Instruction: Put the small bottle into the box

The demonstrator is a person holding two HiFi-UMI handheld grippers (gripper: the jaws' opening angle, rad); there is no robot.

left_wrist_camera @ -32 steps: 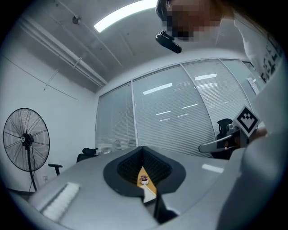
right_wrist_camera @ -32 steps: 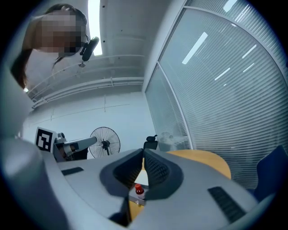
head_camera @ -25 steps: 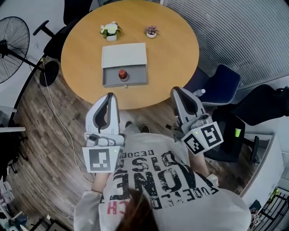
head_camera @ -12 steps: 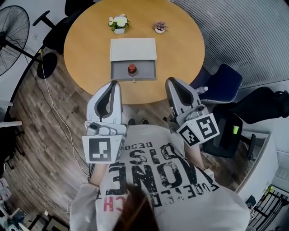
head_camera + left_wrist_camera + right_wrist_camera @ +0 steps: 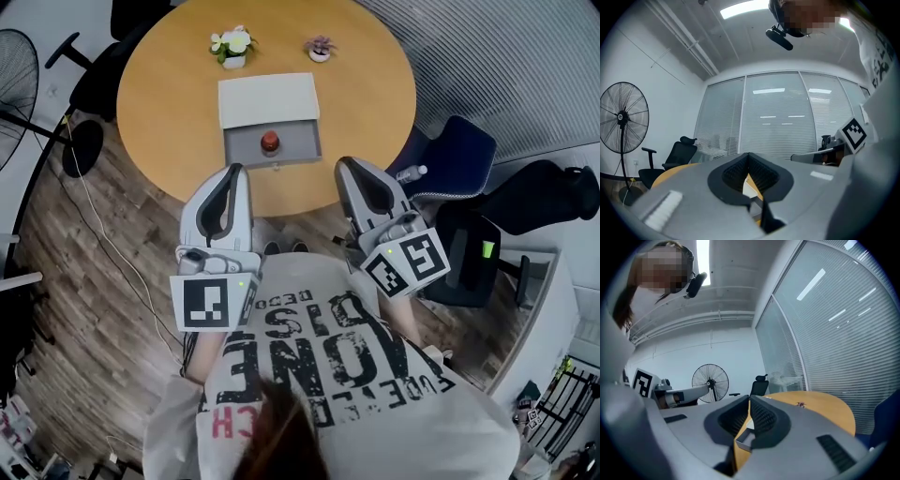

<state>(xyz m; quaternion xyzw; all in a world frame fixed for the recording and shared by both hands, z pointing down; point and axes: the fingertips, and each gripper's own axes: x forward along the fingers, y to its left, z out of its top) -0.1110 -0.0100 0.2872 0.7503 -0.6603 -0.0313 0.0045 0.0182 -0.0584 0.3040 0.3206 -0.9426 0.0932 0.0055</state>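
A grey-white box (image 5: 267, 99) lies on the round wooden table (image 5: 169, 103), its drawer (image 5: 246, 146) pulled out toward me. The small bottle (image 5: 270, 141), brown with a red cap, stands upright inside the drawer. My left gripper (image 5: 234, 171) is shut and empty at the table's near edge, just left of the drawer front. My right gripper (image 5: 344, 166) is at the near edge just right of the drawer, jaws closed together with nothing between them. In the left gripper view the left gripper (image 5: 749, 154) points level over the tabletop; in the right gripper view so does the right gripper (image 5: 749, 398).
Two small potted plants (image 5: 231, 44) (image 5: 320, 46) stand at the table's far side. A blue chair (image 5: 459, 159) with a clear bottle (image 5: 410, 173) on it stands to the right. A floor fan (image 5: 14, 70) and black chairs (image 5: 94, 84) stand on the left.
Both grippers have drawn closer to the table's near edge and the drawer front, the right one drifting left. Both stayed shut. The bottle has not moved in the drawer.
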